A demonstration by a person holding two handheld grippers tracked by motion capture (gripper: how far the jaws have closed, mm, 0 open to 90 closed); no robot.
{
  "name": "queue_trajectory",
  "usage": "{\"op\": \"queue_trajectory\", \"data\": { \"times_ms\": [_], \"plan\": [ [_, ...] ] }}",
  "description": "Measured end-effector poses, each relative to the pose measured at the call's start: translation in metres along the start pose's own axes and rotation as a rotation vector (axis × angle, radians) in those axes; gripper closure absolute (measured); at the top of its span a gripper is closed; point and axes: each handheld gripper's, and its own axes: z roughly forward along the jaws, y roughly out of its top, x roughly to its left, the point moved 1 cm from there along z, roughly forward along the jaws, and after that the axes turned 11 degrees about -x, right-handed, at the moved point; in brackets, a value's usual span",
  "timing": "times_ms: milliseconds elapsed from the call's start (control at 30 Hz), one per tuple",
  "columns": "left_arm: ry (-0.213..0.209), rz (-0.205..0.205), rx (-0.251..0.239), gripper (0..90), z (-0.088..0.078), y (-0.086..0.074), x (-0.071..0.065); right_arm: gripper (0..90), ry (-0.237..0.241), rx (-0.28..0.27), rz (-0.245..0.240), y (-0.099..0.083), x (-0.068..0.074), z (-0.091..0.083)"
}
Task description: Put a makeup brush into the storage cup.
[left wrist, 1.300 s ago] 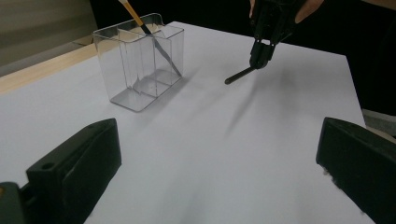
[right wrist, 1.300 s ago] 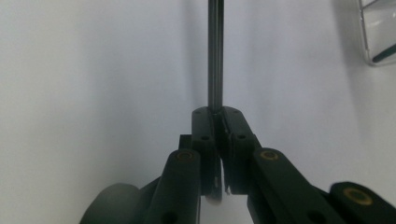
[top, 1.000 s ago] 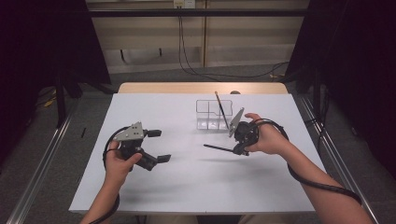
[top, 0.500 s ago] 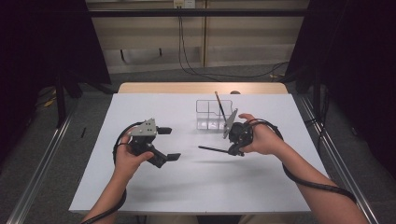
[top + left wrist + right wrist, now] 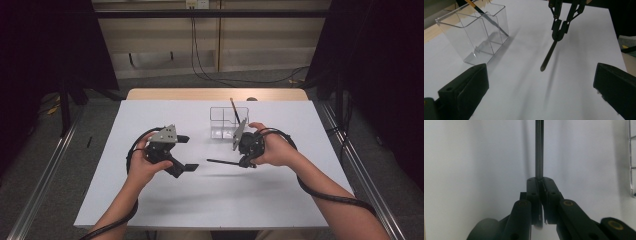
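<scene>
My right gripper [image 5: 241, 162] is shut on a thin dark pen [image 5: 222, 161] that sticks out level to the left, just above the white table [image 5: 165, 210]. In the right gripper view the jaws [image 5: 540, 181] pinch the pen [image 5: 539, 150] at its end. My left gripper [image 5: 186, 153] stands open a short way left of the pen's tip, with nothing between its jaws. The left gripper view looks across its wide jaws [image 5: 541, 82] at the pen [image 5: 549, 56] and the right gripper [image 5: 559, 35] beyond. A clear compartment box [image 5: 220, 131] behind the right gripper holds a slanted pencil [image 5: 234, 110].
In the left gripper view the clear box [image 5: 474, 32] stands at the upper left with the pencil [image 5: 486, 16] leaning in it. A wooden strip [image 5: 165, 94] runs along the table's far edge. Dark floor and metal rails [image 5: 45, 175] flank the table.
My left gripper has moved right and slightly away from the person, toward the pen's tip. The right gripper has stayed nearly still with the pen in it.
</scene>
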Motion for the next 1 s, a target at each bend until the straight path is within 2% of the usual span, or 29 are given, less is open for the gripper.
{"op": "queue_trajectory", "data": {
  "times_ms": [233, 300, 400, 567, 700, 833, 967, 1000],
  "plan": [
    [-0.010, 0.019, 0.090, 0.0, 0.011, 0.006, 0.001, 85.2, 0.002, -0.002, -0.007, 0.002, 0.001, -0.001],
    [-0.008, 0.012, 0.101, 0.0, 0.014, 0.008, 0.001, 85.3, 0.003, 0.001, 0.000, 0.003, 0.002, -0.001],
    [-0.005, -0.002, 0.140, 0.0, 0.019, 0.011, 0.001, 85.3, 0.005, -0.003, -0.017, 0.003, 0.002, -0.001],
    [-0.015, 0.020, 0.211, 0.0, 0.029, 0.016, -0.001, 85.2, 0.008, -0.004, -0.019, 0.006, 0.002, -0.002],
    [-0.002, -0.012, 0.241, 0.0, 0.035, 0.018, 0.000, 85.2, 0.010, -0.002, -0.022, 0.007, 0.003, -0.002],
    [-0.003, -0.005, 0.297, 0.2, 0.040, 0.017, -0.001, 85.2, 0.010, -0.003, -0.024, 0.010, 0.004, -0.002],
    [-0.009, 0.010, 0.330, 6.3, 0.044, 0.017, -0.001, 85.2, 0.014, -0.005, -0.029, 0.011, 0.004, -0.001],
    [-0.008, 0.021, 0.334, 10.2, 0.044, 0.017, -0.001, 85.2, 0.015, -0.003, -0.027, 0.011, 0.004, -0.001]
  ]
}}
